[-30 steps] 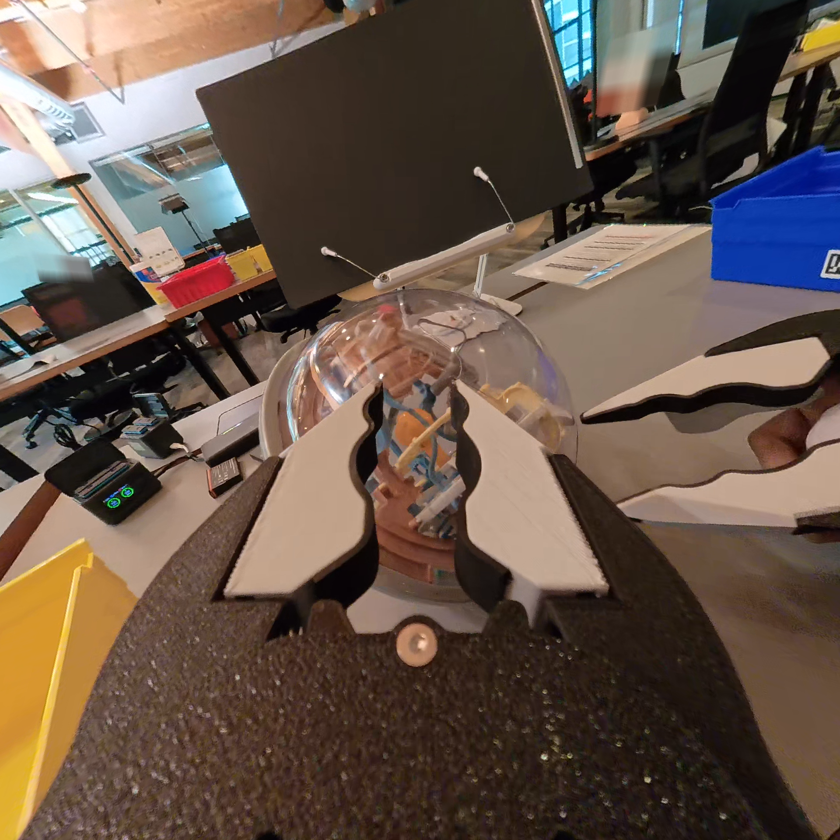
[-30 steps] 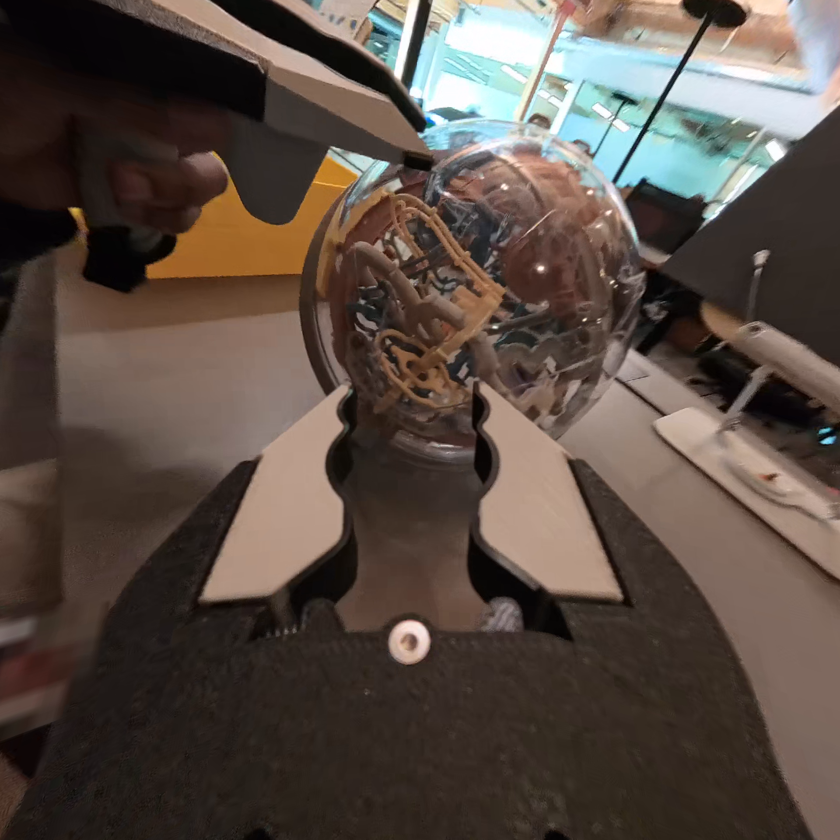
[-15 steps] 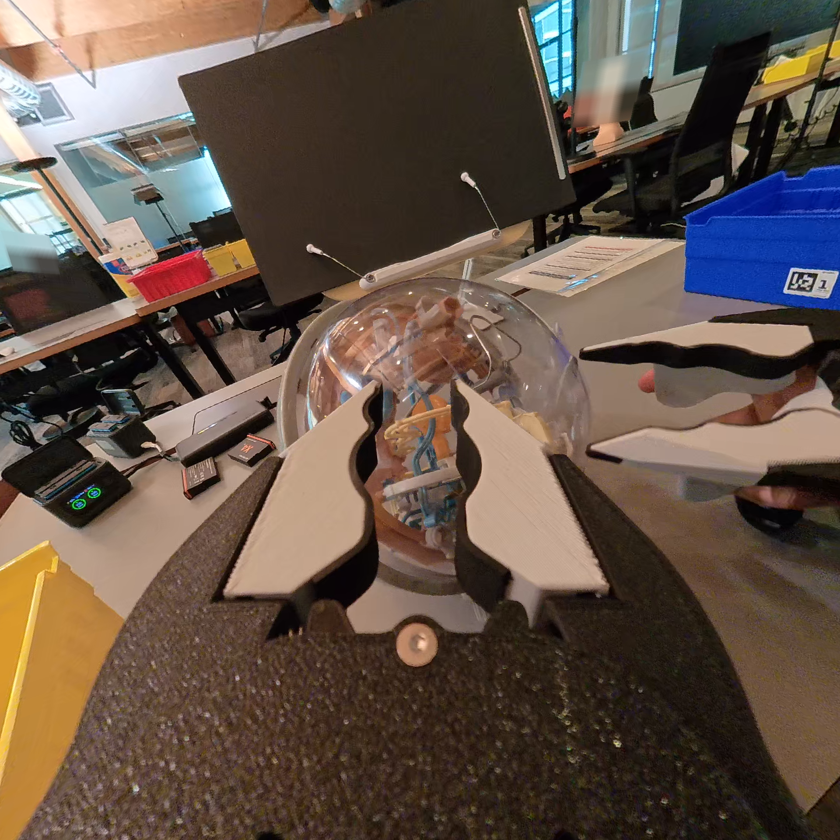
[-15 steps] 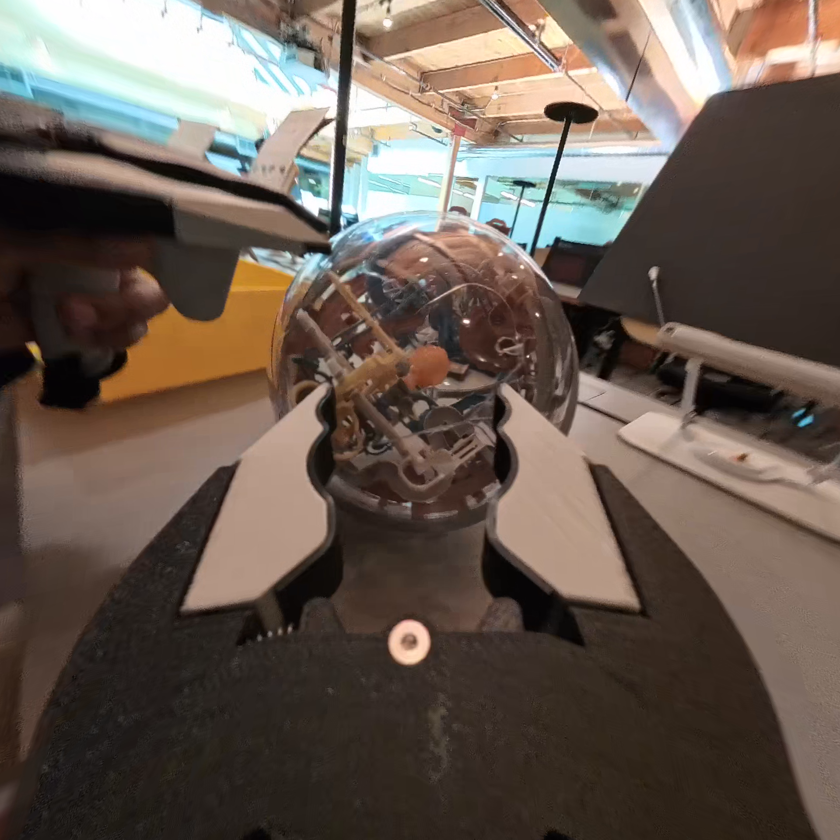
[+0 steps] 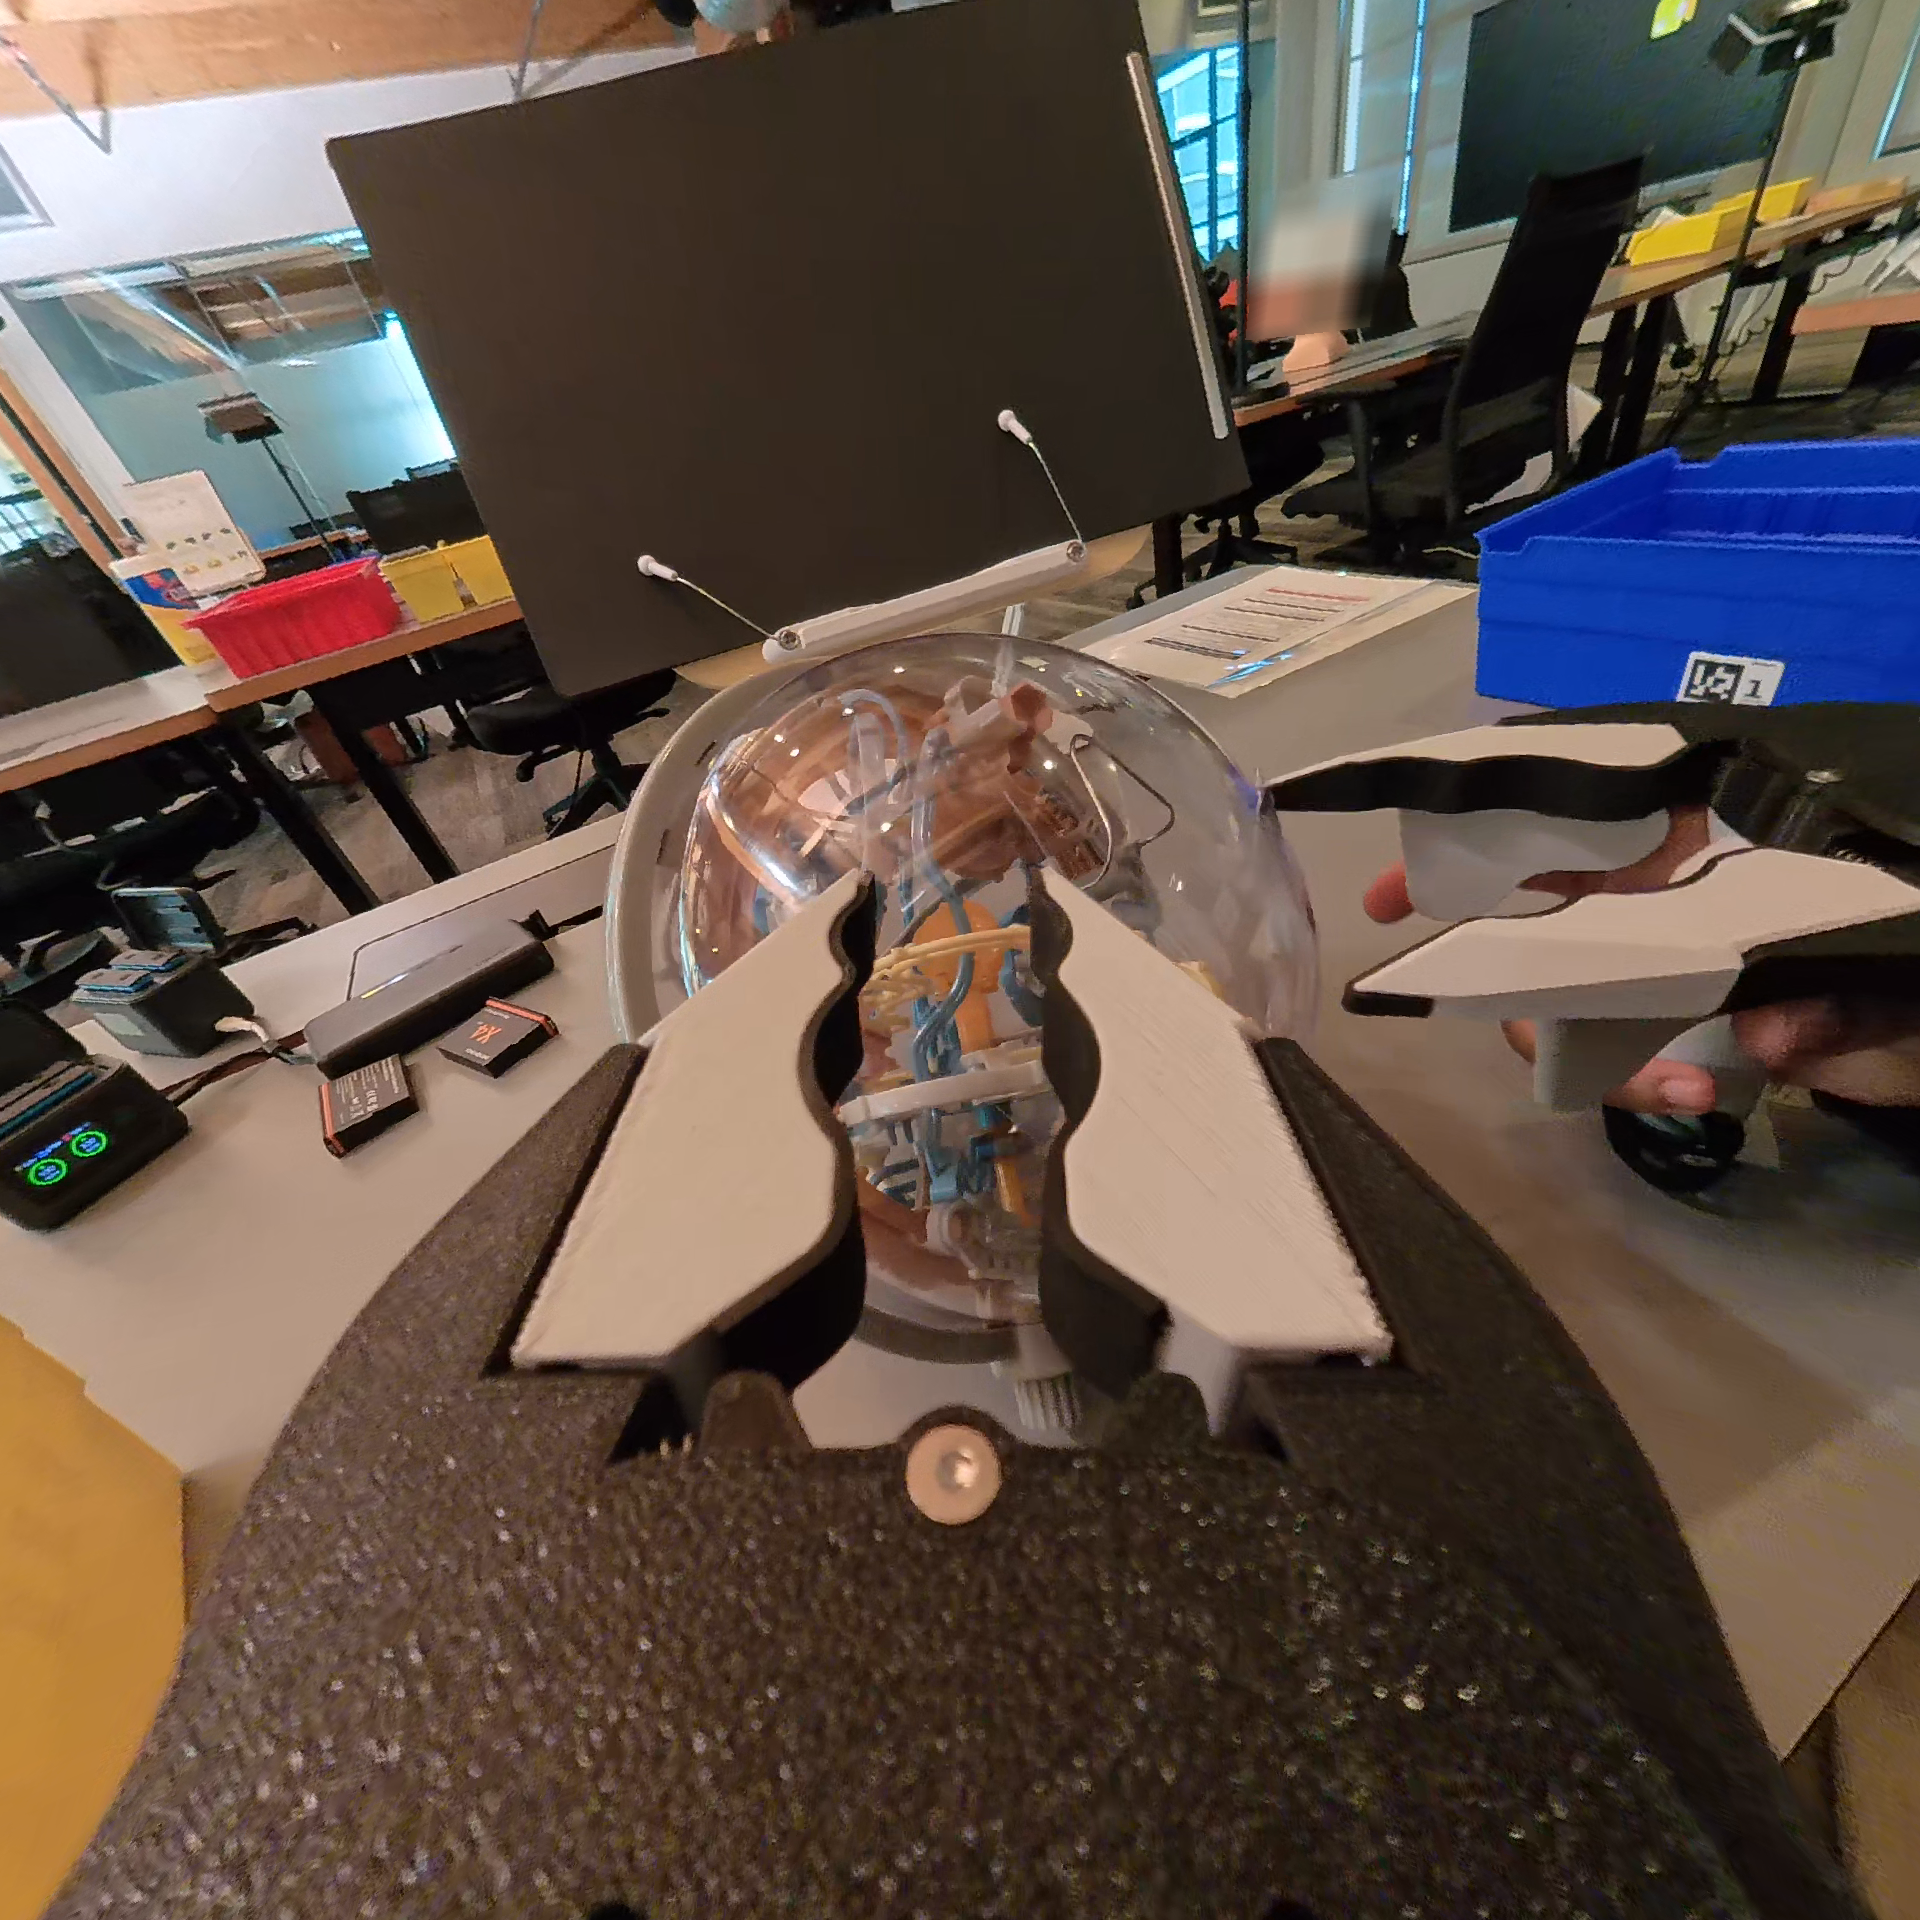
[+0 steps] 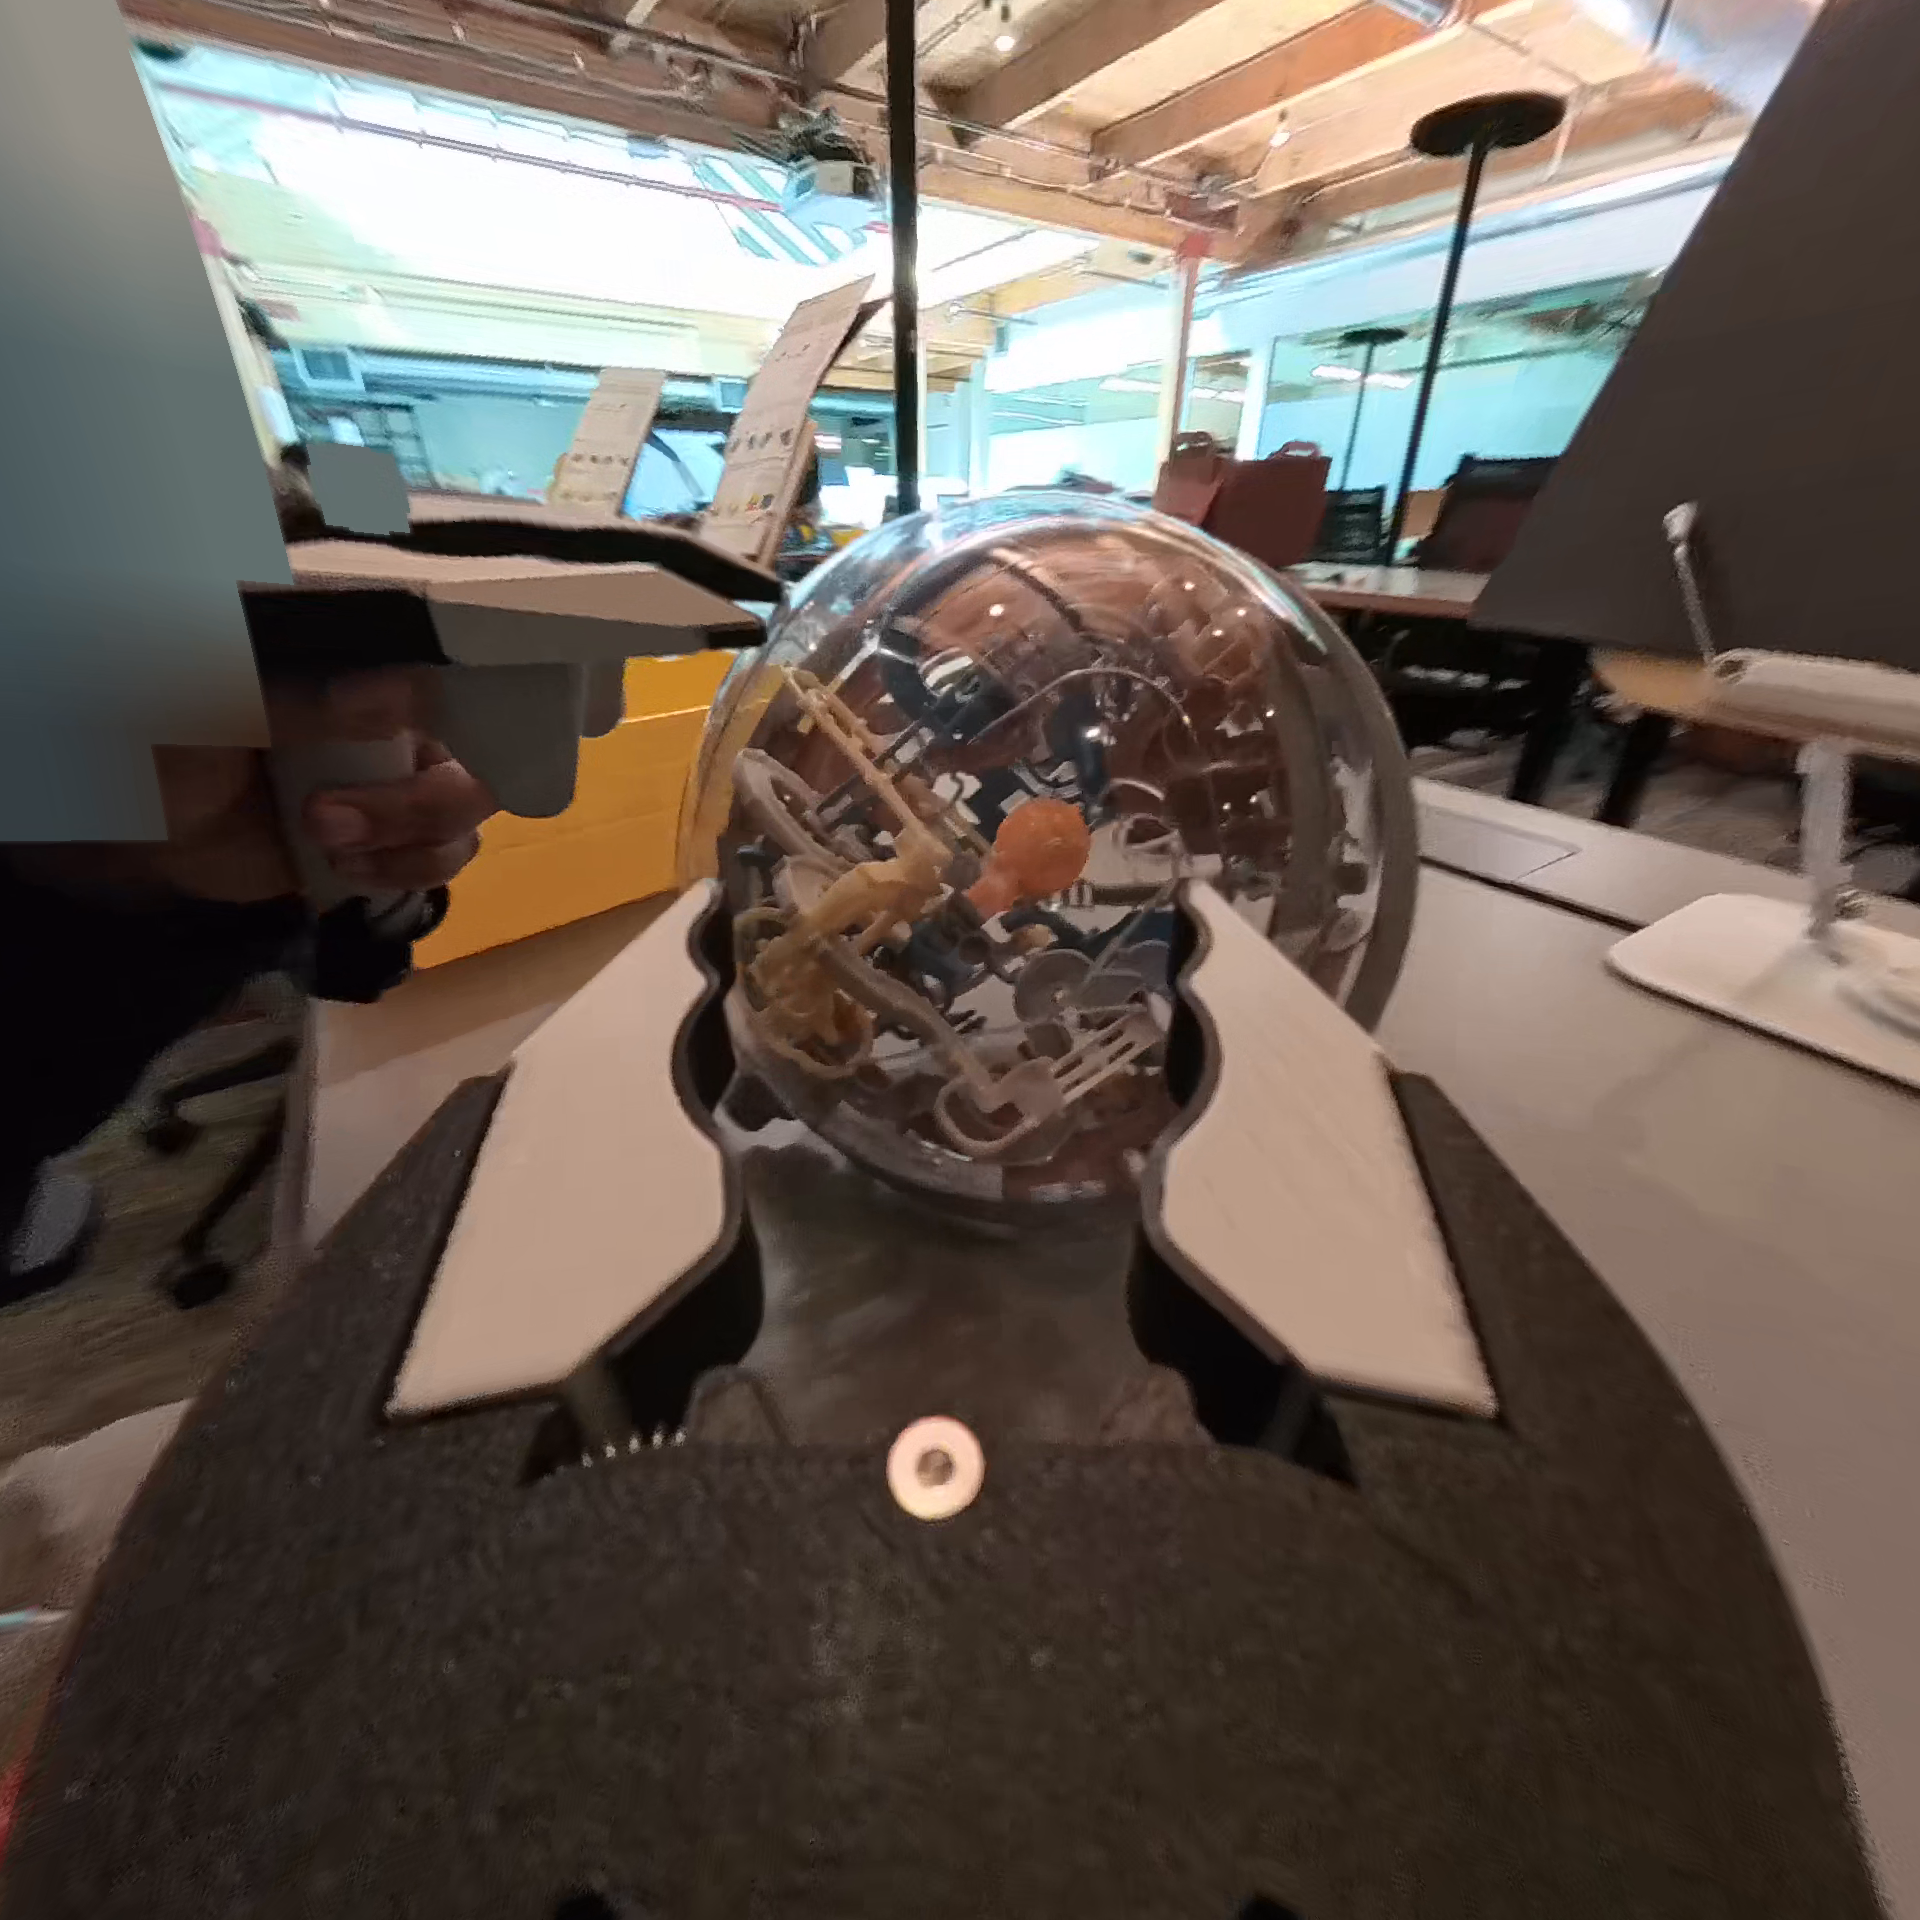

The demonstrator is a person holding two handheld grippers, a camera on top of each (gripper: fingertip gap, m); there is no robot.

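A clear plastic maze ball (image 5: 935, 790) with coloured tracks inside rests on the grey table (image 5: 1558, 1299). My left gripper (image 5: 951, 894) points at its near side, jaws a narrow gap apart and holding nothing, fingertips close to the shell. In the right wrist view the ball (image 6: 1091, 727) fills the middle. My right gripper (image 6: 951, 904) is wide open, its fingers on either side of the ball's lower front. The left gripper (image 6: 764, 613) shows there at the ball's upper left. The right gripper (image 5: 1314, 899) shows in the left wrist view, upper fingertip at the ball's right side.
A black board (image 5: 790, 364) on a white stand (image 5: 935, 603) is behind the ball. A blue bin (image 5: 1704, 582) and a paper sheet (image 5: 1268, 618) lie at the back right. A yellow bin (image 5: 62, 1558), chargers (image 5: 62, 1143) and batteries (image 5: 369, 1101) are on the left.
My right gripper's jaws have opened wider and its view has dropped level with the ball. The tracks inside the ball have turned. My left gripper's jaw gap is unchanged.
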